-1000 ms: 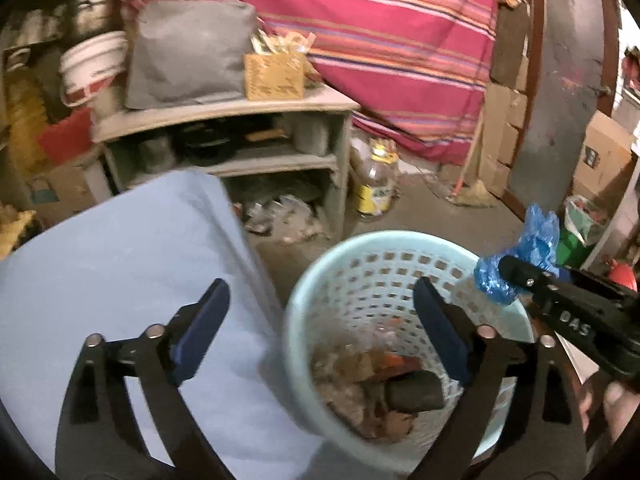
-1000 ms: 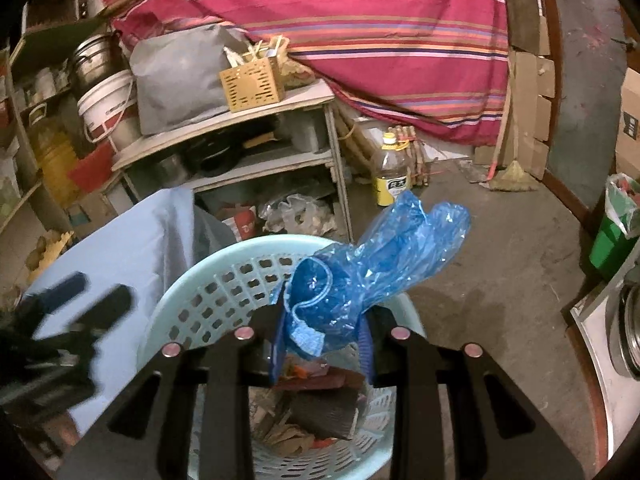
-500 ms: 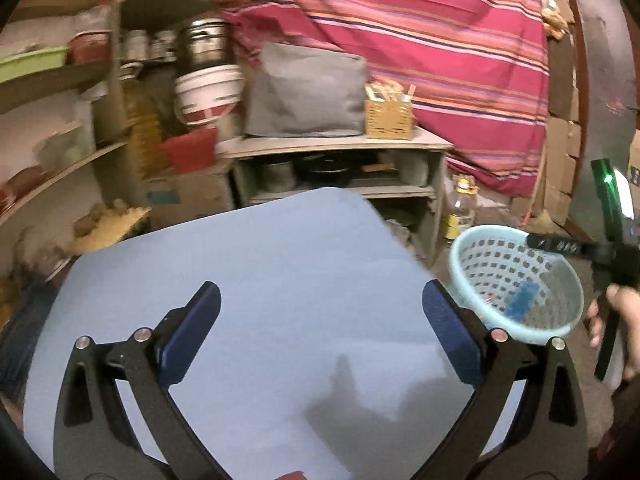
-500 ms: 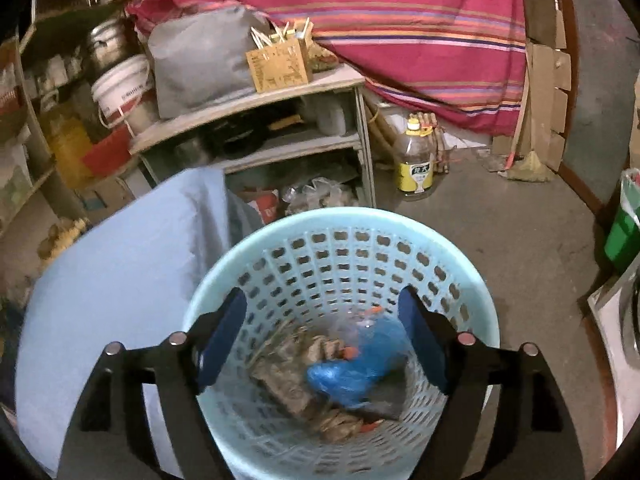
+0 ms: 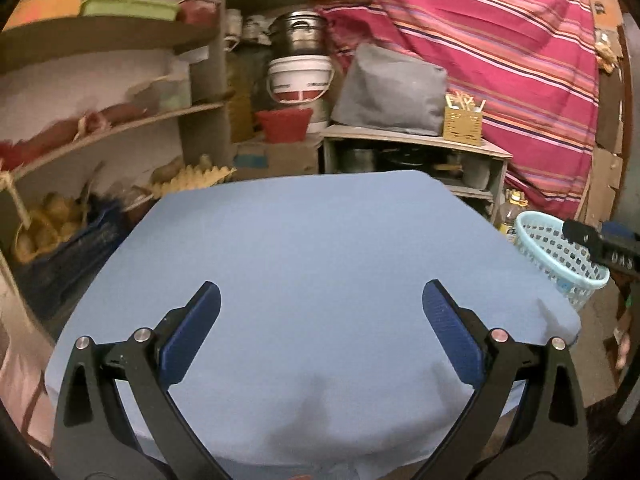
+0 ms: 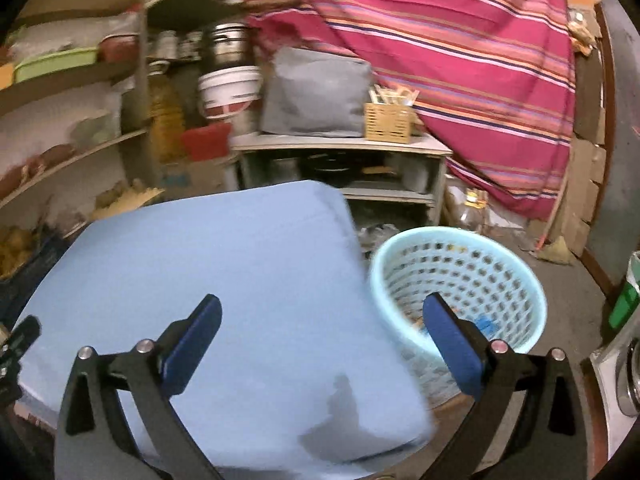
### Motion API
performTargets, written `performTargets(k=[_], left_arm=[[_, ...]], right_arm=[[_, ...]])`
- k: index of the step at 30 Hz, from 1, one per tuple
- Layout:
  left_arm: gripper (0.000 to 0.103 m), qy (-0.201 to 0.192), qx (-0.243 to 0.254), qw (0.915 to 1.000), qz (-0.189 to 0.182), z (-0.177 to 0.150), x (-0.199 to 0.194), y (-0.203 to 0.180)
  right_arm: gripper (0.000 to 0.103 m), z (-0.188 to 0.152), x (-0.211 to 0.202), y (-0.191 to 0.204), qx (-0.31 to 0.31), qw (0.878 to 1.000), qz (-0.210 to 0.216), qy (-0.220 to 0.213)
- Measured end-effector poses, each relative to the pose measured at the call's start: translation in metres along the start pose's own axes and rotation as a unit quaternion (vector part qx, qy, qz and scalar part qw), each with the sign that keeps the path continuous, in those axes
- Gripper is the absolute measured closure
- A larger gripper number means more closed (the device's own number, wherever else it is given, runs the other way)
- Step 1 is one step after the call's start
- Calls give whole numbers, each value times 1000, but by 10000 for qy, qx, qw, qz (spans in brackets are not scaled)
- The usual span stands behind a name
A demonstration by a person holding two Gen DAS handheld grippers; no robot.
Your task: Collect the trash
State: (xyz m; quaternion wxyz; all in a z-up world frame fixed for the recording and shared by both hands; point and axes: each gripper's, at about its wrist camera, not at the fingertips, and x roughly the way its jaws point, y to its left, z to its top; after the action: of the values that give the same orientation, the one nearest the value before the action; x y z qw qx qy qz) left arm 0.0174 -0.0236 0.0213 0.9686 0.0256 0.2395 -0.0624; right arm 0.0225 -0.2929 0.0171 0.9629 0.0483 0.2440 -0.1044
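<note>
Both hand-held grippers are hanging empty over the blue worktop, the trash sitting in the basket.

Left wrist view: the left hand-held gripper [image 5: 321,308] is standing wide apart above the bare worktop [image 5: 320,248], basket [image 5: 556,256] off at its edge. Right wrist view: the right hand-held gripper [image 6: 322,320], its jaws having just been opening with nothing between them, is pointing beside the basket [image 6: 460,276], where the blue bag [image 6: 484,325] is lying among scraps.
</note>
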Motion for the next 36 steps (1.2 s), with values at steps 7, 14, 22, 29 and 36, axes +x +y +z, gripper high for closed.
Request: performTargets(k=[7, 14, 22, 29, 36], left_arm=[[5, -139, -101, 9991, 376, -24, -10, 17], [5, -226, -284, 9981, 497, -36, -15, 29], [5, -428, -378, 9963, 644, -40, -22, 34], [5, -538, -297, 9960, 643, -42, -24, 30], [5, -596, -297, 9959, 605, -42, -25, 30]], right_arm=[[5, -41, -27, 53, -300, 9992, 82, -266], [5, -65, -39, 86, -674, 9970, 156, -342], [5, -70, -48, 96, -724, 9955, 273, -542], [5, -68, -49, 95, -683, 9954, 244, -629], [5, -67, -47, 92, -654, 9956, 259, -626]])
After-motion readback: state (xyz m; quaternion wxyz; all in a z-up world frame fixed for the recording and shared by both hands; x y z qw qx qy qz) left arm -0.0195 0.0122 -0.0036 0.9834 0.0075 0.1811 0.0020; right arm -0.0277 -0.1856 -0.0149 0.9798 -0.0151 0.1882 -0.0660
